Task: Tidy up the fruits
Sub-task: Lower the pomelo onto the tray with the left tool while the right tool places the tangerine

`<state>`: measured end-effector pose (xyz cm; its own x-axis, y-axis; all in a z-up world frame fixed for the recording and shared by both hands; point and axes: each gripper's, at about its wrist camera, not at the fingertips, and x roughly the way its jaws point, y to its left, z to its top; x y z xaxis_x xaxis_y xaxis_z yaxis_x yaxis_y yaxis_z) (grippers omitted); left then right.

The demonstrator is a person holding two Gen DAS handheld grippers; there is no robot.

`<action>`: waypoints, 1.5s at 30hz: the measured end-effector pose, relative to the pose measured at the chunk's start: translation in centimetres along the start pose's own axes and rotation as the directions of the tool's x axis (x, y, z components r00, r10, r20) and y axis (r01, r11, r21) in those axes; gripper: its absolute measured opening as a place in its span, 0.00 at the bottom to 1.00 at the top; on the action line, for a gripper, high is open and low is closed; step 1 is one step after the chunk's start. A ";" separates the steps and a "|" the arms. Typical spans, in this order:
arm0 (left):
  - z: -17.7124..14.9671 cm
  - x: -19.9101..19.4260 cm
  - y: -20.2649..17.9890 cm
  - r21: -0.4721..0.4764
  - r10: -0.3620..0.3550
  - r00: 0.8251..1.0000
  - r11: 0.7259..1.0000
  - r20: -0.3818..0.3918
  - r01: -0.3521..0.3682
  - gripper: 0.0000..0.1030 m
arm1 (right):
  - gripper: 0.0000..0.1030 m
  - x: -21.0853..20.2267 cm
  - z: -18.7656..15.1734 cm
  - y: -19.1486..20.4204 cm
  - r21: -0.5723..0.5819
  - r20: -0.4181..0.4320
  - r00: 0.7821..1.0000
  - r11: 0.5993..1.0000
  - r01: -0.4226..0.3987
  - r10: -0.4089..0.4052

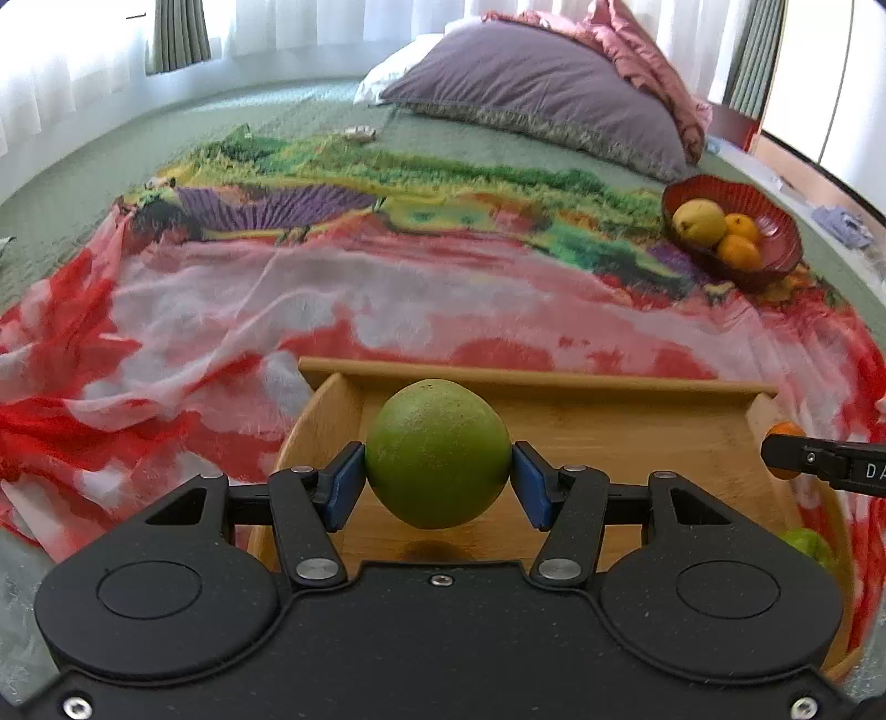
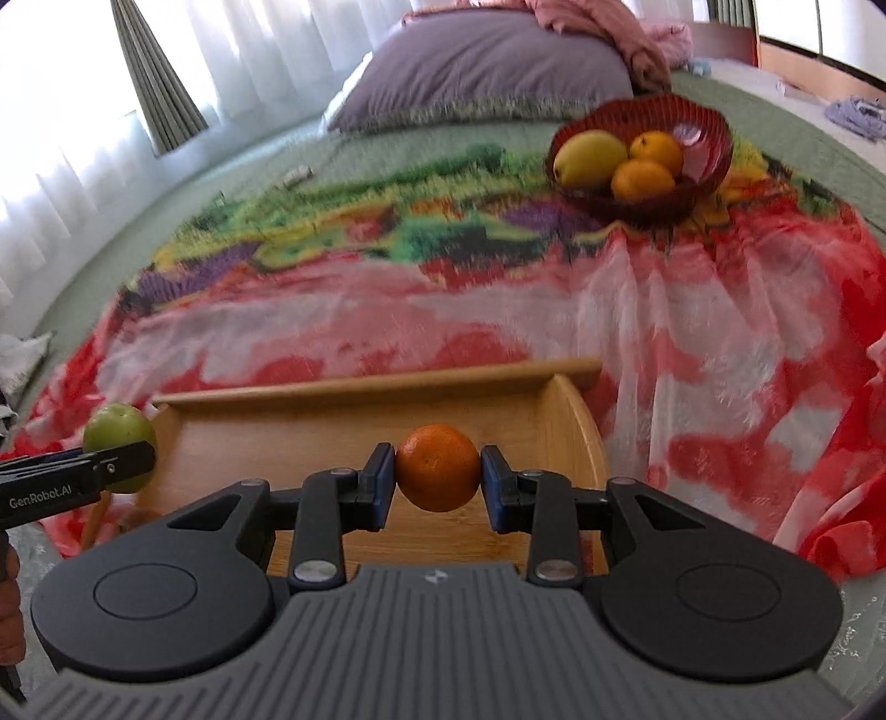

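A round, smooth green fruit (image 1: 437, 453) is clamped across its widest part between the blue pads of the left gripper (image 1: 437, 479), lifted clear of the floor of a shallow bamboo tray (image 1: 554, 382), on which its shadow is cast. A small round orange fruit (image 2: 437, 467) is gripped in the same way by the right gripper (image 2: 437, 482), also above the tray. A second green fruit (image 1: 808, 545) is partly seen at the tray's right side.

Both held fruits are judged firm and fairly light, with waxy, rounded skins that could roll or slip out if pinched off-centre; a hold across the middle, as now, is judged the safest. The orange's peel is likely softer and could be bruised by a hard squeeze.

The probable destination, a ribbed dark-red glass bowl (image 2: 700, 138), is set well apart from the tray, further up the bed; a yellow pear-like fruit (image 2: 590, 158) and two oranges (image 2: 642, 180) are already held in it. The bowl is judged fragile, so fruit should be lowered, not dropped.

Everything is laid on a thin, wrinkled, brightly printed red, white and green cloth (image 1: 332, 310) spread over a green bedcover (image 1: 310, 111): a soft, uneven base on which things may tip. A grey-purple fringed pillow (image 1: 531, 88) and pink bedding (image 1: 637, 50) are seen at the head, with white sheer curtains (image 1: 66, 61) behind.
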<state>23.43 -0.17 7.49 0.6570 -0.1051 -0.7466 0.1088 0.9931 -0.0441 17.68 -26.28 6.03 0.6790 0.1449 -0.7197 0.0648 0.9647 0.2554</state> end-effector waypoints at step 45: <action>-0.1 3.4 0.3 0.005 0.037 0.998 0.999 -0.047 -0.037 0.53 | 0.39 4.0 -0.5 0.2 -0.016 -0.079 0.996 0.999 0.034 -0.035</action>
<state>25.62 -0.21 4.82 0.6248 -0.0653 -0.7781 0.0878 0.9961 -0.0131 20.04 -25.43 2.86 0.6165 0.1275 -0.7769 0.0767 0.9724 0.2204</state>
